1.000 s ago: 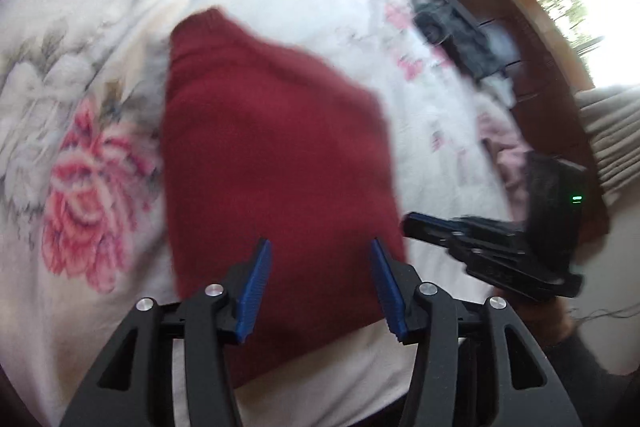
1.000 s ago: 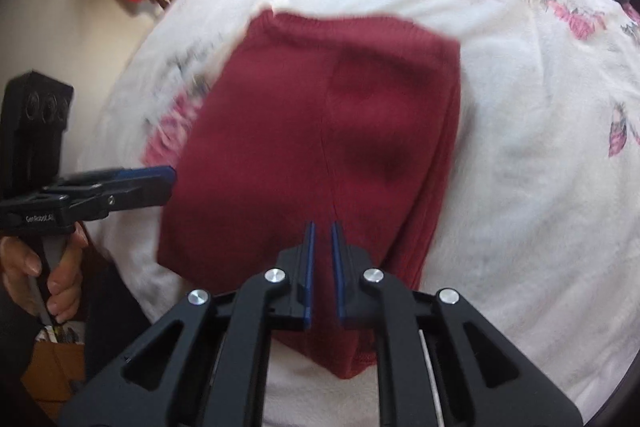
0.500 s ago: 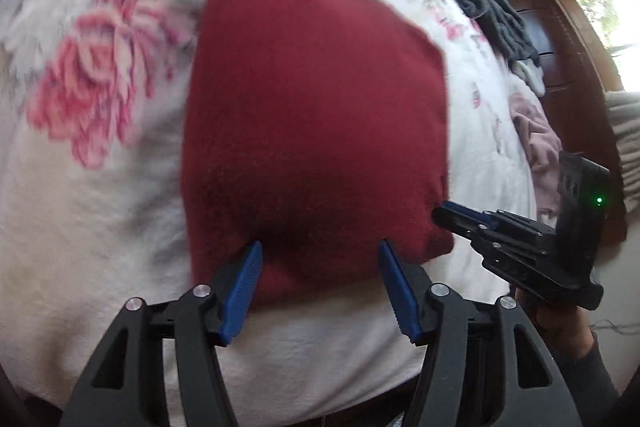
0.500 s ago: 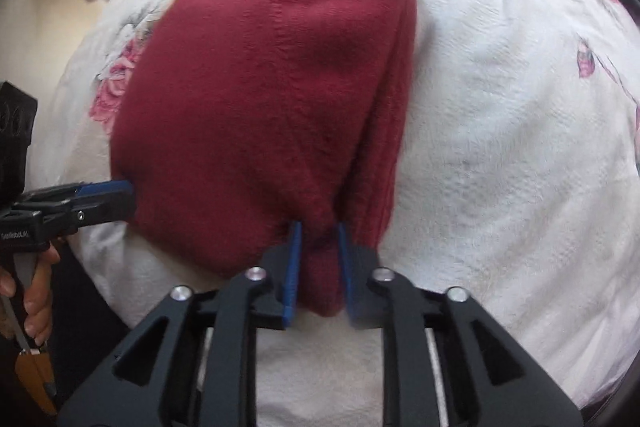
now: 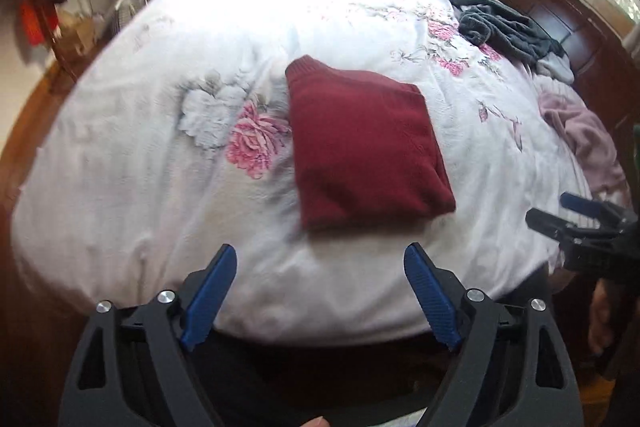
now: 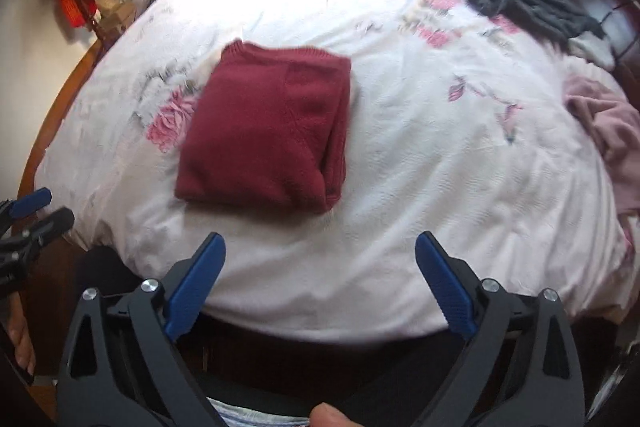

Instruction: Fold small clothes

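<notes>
Maroon knit sweater (image 5: 364, 143) lies folded into a neat rectangle on the floral bedspread (image 5: 160, 187), near its front edge. Both tongs hang short of that edge — left gripper (image 5: 320, 291) and right gripper (image 6: 320, 279) each spread wide, holding nothing. Beyond the sweater, at the far right of the bedspread, sit a dark grey garment (image 6: 528, 3) and a pink one (image 6: 608, 123).

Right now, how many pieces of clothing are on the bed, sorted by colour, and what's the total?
Dark red, folded sweater: 1
Dark grey, crumpled garment near the headboard: 1
Pink, crumpled garment at the bed's right edge: 1
White or pale piece beside the grey one, too small to identify: 1
Total: 4
</notes>
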The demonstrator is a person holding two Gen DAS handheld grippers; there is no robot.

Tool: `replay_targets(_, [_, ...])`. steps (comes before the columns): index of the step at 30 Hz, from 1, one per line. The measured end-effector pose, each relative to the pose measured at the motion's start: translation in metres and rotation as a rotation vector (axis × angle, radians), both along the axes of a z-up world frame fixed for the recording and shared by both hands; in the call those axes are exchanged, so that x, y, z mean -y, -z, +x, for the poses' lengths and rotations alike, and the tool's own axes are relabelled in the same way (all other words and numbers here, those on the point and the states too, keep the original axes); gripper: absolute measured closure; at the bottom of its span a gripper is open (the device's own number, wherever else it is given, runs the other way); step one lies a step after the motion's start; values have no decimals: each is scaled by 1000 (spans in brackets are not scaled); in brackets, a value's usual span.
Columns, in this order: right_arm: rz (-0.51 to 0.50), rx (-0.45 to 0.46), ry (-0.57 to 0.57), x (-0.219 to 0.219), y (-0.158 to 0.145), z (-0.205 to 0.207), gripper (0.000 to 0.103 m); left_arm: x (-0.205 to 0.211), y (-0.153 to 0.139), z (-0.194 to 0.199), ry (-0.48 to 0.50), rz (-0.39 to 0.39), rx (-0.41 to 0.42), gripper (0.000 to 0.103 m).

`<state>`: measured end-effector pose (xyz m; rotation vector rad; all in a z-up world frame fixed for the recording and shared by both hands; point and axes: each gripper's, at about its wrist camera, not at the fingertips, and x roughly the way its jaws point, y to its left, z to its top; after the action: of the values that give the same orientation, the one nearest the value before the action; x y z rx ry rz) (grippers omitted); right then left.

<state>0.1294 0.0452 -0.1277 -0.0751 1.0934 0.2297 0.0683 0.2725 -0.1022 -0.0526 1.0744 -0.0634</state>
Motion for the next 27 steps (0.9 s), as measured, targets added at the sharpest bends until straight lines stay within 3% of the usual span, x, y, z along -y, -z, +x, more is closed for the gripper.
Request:
replay_targets(3, [-14,82,5,-4,-32,-28,3,-7,-35,-31,-28,41,39,17])
replay_targets(9, [1,213,2,-1,-119,-62,3,-4,-111,-46,-27,53,102,16])
replay_targets(12, [42,267,-19,-3,-159,-78,3,-3,-142,-59,-7,4,109,15])
replay_targets(14, [14,279,-22,-8,-174,-87,3,-4,-151,-69,-18,-28,109,15])
replay_targets(19, [-55,242,0,-17,-172,-98,3,1,-144,-81,-31,-46,88,16])
replay_targets(27, [-59,187,0,-23,-154,-105,3,7,-141,-89,-17,-65,66,16])
